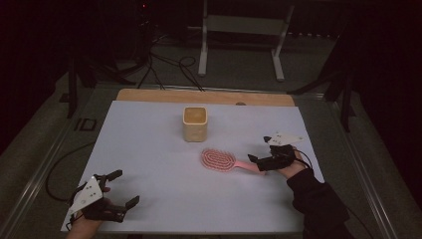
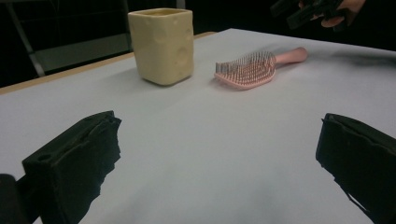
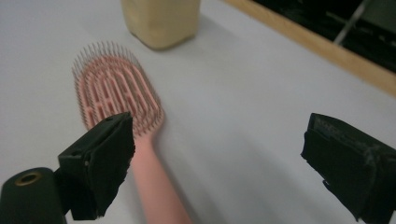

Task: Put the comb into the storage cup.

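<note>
A pink hairbrush (image 1: 219, 160) lies bristles up on the white sheet (image 1: 164, 144), right of centre, with its handle pointing right. Just behind it stands a cream square cup (image 1: 194, 123). My right gripper (image 1: 260, 149) is open at the end of the handle. In the right gripper view the brush (image 3: 119, 93) stretches away beside the left jaw, the handle passing just inside it, and my right gripper (image 3: 219, 135) holds nothing. At the sheet's near left corner my left gripper (image 1: 127, 187) stands open and empty. The left gripper view has the cup (image 2: 162, 44) and brush (image 2: 247, 70) far ahead of my left gripper (image 2: 218, 126).
The sheet covers a wooden table whose bare strip (image 1: 204, 96) runs along the far edge. On the floor beyond are a white metal stand (image 1: 244, 30) and black cables (image 1: 164, 64). In the left gripper view the other hand and gripper (image 2: 313, 11) hover past the brush handle.
</note>
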The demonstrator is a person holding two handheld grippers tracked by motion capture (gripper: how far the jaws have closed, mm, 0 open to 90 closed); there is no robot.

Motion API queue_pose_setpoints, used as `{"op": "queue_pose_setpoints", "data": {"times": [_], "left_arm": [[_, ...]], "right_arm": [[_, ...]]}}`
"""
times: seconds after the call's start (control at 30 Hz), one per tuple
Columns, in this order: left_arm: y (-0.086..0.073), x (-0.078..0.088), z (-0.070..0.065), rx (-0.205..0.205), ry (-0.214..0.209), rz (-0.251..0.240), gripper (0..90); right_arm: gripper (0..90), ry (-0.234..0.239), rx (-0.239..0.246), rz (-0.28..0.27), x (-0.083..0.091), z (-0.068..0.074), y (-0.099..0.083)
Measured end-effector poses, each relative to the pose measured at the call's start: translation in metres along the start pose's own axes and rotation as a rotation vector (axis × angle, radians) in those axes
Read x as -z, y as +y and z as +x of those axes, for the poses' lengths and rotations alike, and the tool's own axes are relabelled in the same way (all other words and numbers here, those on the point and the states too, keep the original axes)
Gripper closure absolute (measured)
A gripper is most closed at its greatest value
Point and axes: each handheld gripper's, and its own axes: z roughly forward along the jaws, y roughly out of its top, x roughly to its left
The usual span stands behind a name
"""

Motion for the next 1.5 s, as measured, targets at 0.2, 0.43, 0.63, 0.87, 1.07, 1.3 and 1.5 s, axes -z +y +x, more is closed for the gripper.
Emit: {"op": "queue_pose_setpoints", "data": {"times": [0.2,0.43,0.63,0.87,1.07,1.3,1.5], "left_arm": [[0.0,0.0,0.0,-0.003,0.0,0.003,0.0],[0.0,0.0,0.0,-0.001,-0.002,0.002,0.0],[0.0,0.0,0.0,0.003,-0.007,-0.002,0.0],[0.0,0.0,0.001,0.005,-0.007,-0.004,0.0],[0.0,0.0,0.001,0.005,-0.007,-0.004,0.0],[-0.001,0.0,0.001,0.008,-0.007,0.001,0.0],[-0.001,0.0,0.0,0.013,-0.005,-0.006,0.0]], "right_arm": [[18.0,0.015,-0.014,0.018,-0.007,-0.004,-0.009],[40.2,0.02,-0.016,0.065,-0.011,-0.009,-0.017],[62.7,-0.012,0.012,0.121,-0.014,-0.008,-0.023],[90.0,0.028,0.064,0.181,-0.013,-0.008,-0.024],[90.0,0.057,0.077,0.21,-0.014,-0.007,-0.027],[90.0,0.074,0.095,0.229,-0.011,-0.003,-0.031],[90.0,0.087,0.088,0.238,-0.009,0.003,-0.035]]}}
